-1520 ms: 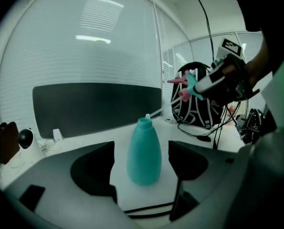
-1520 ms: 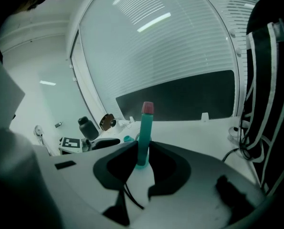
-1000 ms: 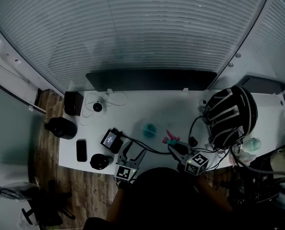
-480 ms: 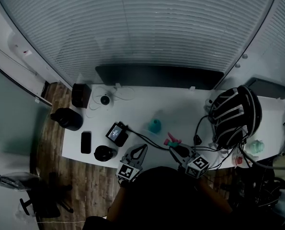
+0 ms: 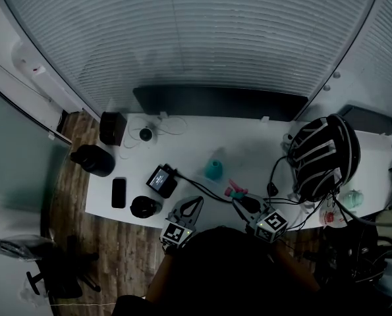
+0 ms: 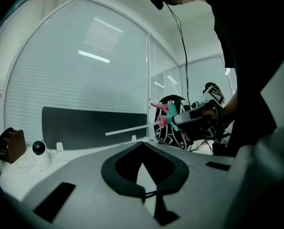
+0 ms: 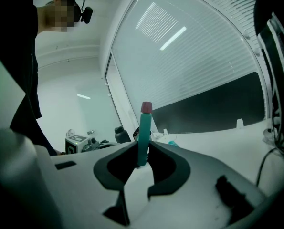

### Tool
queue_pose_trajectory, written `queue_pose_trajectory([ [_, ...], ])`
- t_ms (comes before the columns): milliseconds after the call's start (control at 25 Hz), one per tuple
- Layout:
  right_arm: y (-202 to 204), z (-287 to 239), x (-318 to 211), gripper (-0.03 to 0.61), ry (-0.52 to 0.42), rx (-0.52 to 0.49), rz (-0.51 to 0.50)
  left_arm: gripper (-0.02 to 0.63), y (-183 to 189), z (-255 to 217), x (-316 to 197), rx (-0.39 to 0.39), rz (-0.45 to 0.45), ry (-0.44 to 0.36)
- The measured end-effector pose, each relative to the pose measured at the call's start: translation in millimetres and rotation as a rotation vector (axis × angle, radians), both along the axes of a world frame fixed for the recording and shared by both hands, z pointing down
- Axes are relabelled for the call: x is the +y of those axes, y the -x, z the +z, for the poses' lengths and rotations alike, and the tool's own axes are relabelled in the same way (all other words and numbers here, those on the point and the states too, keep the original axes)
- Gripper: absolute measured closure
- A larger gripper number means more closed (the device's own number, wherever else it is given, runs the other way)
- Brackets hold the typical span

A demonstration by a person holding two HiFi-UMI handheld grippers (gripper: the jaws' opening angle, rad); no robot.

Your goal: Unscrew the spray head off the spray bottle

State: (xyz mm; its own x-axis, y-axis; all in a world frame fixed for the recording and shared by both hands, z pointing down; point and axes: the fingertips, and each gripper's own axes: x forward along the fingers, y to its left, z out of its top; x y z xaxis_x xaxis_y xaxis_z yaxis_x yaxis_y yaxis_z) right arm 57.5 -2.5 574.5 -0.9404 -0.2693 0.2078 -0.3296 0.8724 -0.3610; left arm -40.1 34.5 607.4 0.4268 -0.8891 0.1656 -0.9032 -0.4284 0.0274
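A teal spray bottle (image 5: pixel 213 169) stands upright on the white table (image 5: pixel 248 143), with no head on it. The pink and teal spray head (image 5: pixel 234 191) is off the bottle, and my right gripper (image 5: pixel 239 199) is shut on it. In the right gripper view its teal stem (image 7: pixel 142 135) rises between the jaws of the right gripper (image 7: pixel 142 150). The left gripper view shows the spray head (image 6: pixel 166 116) in the air with its thin dip tube (image 6: pixel 127 130) pointing left. My left gripper (image 5: pixel 194 203) hangs near the table's front edge, left of the bottle, shut with nothing in it; in its own view the left gripper (image 6: pixel 142 145) has its jaws together.
A black and white helmet (image 5: pixel 321 157) lies at the table's right end amid cables. A long black bar (image 5: pixel 219 103) runs along the back edge. At the left are a phone (image 5: pixel 118 193), a small screen device (image 5: pixel 161 180), a round black object (image 5: pixel 143 207) and a webcam (image 5: pixel 145 134).
My left gripper's jaws have gone from open to shut with nothing between them. The right gripper still holds the spray head. The head view has shifted a little.
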Motion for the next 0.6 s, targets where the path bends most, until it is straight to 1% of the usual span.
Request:
queue_pose_trajectory([
  [120,-1,3,2,0.505,0.017,-0.014,0.008,0.609,-2,4,3,0.000,0.013,0.016],
  [240,-3,2,0,0.505,0.004,0.030,0.000,0.609,0,8,4,0.009,0.005,0.022],
  [400,-11,13,-7,0.505,0.002,0.031,0.020,0.609,-1,8,2,-0.002,0.012,0.005],
  [480,-9,9,-8,0.505,0.021,0.019,0.022,0.609,-1,9,2,0.002,0.017,0.012],
  [600,-4,-1,-10,0.505,0.017,0.021,0.012,0.609,1,12,1,0.013,0.015,0.026],
])
